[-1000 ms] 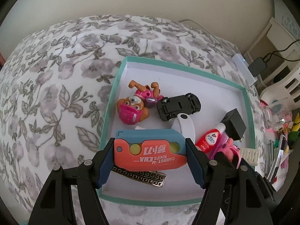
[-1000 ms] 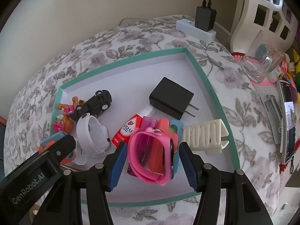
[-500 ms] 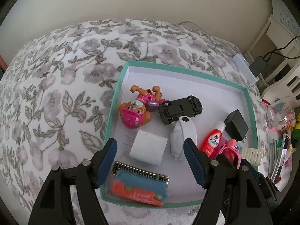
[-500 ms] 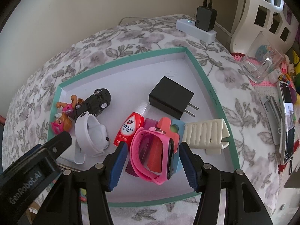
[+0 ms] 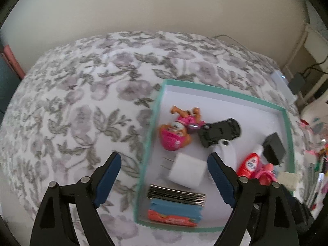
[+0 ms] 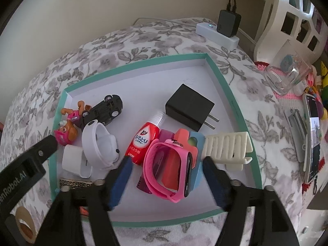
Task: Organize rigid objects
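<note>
- Inside the teal-rimmed tray on the flowered cloth we count two plug adapters, one white and one black.
- We count two watches: a white one and a pink one.
- We see one toy pup, one black toy car lying on its roof, one red bottle, one cream comb-like rack and one patterned metal bar.
- We count two blue-and-orange cutter cards: one at the tray's near edge just beside the metal bar, one under the pink watch.
- Our left gripper has its jaws wide and opening, with nothing pressed by the pads. The white adapter, the metal bar and the near cutter card lie in the span between its fingers, below them, on the tray floor.
- Our right gripper has its jaws opening too. The pink watch stands on edge between them, and neither pad presses on it.
- Outside the tray we count one glass, one phone and one white power strip with a black charger plugged in.
</note>
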